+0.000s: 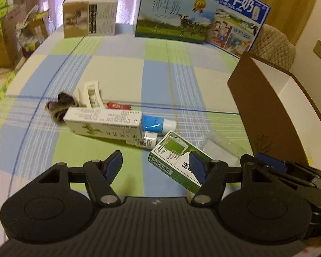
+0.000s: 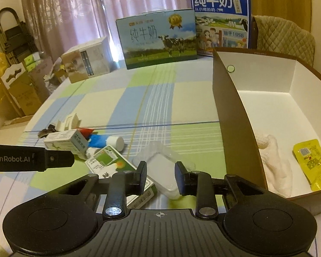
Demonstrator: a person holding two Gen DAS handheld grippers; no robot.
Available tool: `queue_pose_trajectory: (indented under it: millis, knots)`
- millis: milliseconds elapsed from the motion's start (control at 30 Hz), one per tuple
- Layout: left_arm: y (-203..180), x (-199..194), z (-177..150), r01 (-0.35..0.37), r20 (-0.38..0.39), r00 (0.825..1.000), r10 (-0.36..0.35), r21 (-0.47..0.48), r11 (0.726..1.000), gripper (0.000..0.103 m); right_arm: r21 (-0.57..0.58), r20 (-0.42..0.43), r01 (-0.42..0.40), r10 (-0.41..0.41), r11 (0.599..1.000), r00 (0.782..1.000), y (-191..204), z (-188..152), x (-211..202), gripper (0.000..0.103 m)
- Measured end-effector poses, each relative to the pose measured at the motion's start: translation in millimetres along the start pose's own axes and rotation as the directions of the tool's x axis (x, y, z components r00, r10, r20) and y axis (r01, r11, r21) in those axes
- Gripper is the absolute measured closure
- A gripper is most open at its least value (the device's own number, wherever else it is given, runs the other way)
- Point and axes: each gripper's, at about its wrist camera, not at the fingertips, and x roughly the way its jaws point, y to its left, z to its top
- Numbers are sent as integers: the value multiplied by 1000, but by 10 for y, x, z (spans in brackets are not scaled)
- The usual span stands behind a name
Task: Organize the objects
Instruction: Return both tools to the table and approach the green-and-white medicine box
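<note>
The green box [image 1: 177,162] lies flat on the checked cloth [image 1: 117,68], right in front of the left gripper [image 1: 155,165]; that gripper's fingers stand wide apart with nothing between them, and its right pad overlaps the box's edge in view. Just beyond the right gripper [image 2: 159,176], whose fingers are also parted and empty, sits a clear plastic tray [image 2: 162,169], touching the green box on its left. Further ahead of the left gripper is a small heap: a white box [image 1: 104,122], a blue-and-white tube [image 1: 158,124] poking out beside it, a small bottle [image 1: 148,140], a red tube [image 1: 118,106], a white hair clip [image 1: 92,94] and a dark scrunchie [image 1: 58,105], all touching or nearly so

To the right of both grippers stands a brown carton [image 2: 229,115] with a white inside; it holds a yellow packet [image 2: 312,162] and a pale knitted item [image 2: 271,160]. At the far edge of the cloth stand two milk cases [image 2: 158,36] and a smaller beige box [image 2: 87,60]. Behind them hang pink curtains [image 2: 85,8]; a quilted chair back [image 2: 284,36] shows at far right, and cardboard boxes [image 2: 21,87] crowd the floor at left
</note>
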Motion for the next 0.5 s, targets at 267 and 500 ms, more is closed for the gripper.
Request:
queue_pose_trajectory:
  millis: [267, 500]
  knots:
    - [-115, 216, -33, 15, -35, 999, -17, -53, 998, 27, -14, -17, 26, -27, 1000, 1000, -51, -93, 100, 76]
    - [-214, 402, -41, -41, -61, 997, 37, -61, 997, 22, -60, -37, 49, -51, 997, 998, -27, -177, 165, 76]
